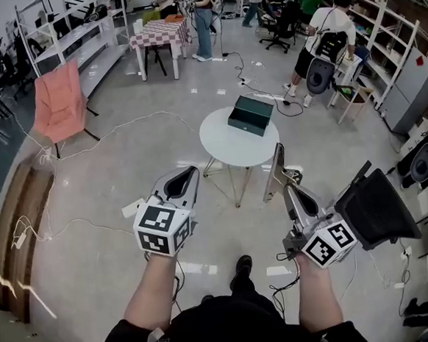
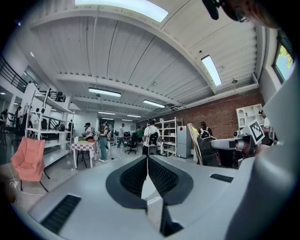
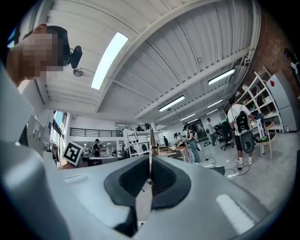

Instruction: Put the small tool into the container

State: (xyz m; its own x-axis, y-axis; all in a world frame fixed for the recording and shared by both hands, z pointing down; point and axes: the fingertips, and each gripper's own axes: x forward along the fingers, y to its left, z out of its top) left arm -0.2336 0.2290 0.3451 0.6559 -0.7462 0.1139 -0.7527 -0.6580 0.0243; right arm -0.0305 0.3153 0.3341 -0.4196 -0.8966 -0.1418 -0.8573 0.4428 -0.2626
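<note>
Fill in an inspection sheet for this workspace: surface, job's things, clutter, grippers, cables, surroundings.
Surface: round white table, ahead of the person.
Job's things: dark green container on the table; thin metal tool in the right gripper.
Clutter: nothing seen on the table besides the container.
Grippers: left gripper shut, empty; right gripper shut on the tool; neither over the table.
Cables: white cable loops across the floor left of the table.
Surroundings: pink chair, checked table, shelving, people standing.
</note>
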